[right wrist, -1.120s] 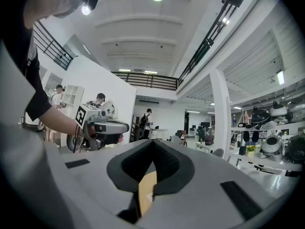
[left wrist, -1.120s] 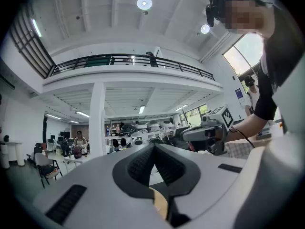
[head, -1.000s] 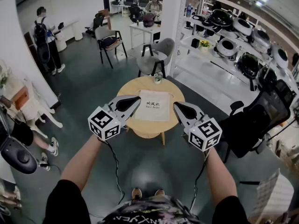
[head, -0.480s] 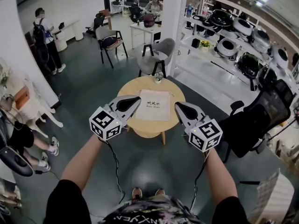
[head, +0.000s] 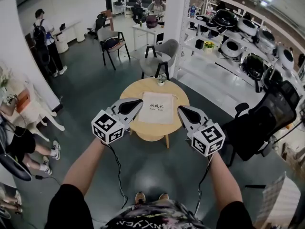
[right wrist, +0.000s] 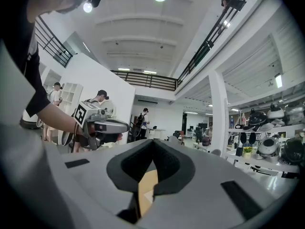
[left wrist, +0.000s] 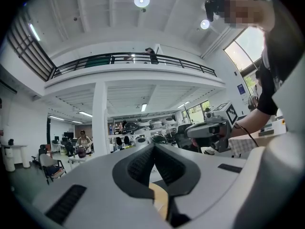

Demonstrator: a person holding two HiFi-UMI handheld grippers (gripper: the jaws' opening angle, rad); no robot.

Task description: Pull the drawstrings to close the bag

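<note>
At the jaws: left gripper [left wrist: 153, 148] is seen fully closed in its own view, ribbed pads pressed together, nothing caught between them; only a sliver of wood-coloured tabletop is visible below the pads. Right gripper [right wrist: 153, 144] is closed the same way, pads meeting, nothing gripped, with a wood-coloured strip and a pale corner seen under the tips. Both are held roughly level, one in each hand, tips angled inward toward each other. From the head view, the left tip is placed at the left edge of the bag [head: 156, 108] and the right tip at its right edge; contact with the cloth cannot be confirmed. The bag is a cream cloth one with dark print, laid flat near the middle of a round wooden table [head: 143, 130]. Its drawstrings cannot be made out at this size. A small object [head: 161, 81] is set at the far edge of the table, just beyond the bag. Bare forearms are seen running back from the marker cubes, with a cable hanging from each gripper. Past the table a grey chair [head: 159, 56] is parked; a black office chair [head: 267, 116] is at the right. White shelving [head: 228, 56] loaded with round black-and-white units runs along the right side. A standing person with a backpack [head: 44, 37] is seen far left, another seated at a desk [head: 156, 5] at the back.
</note>
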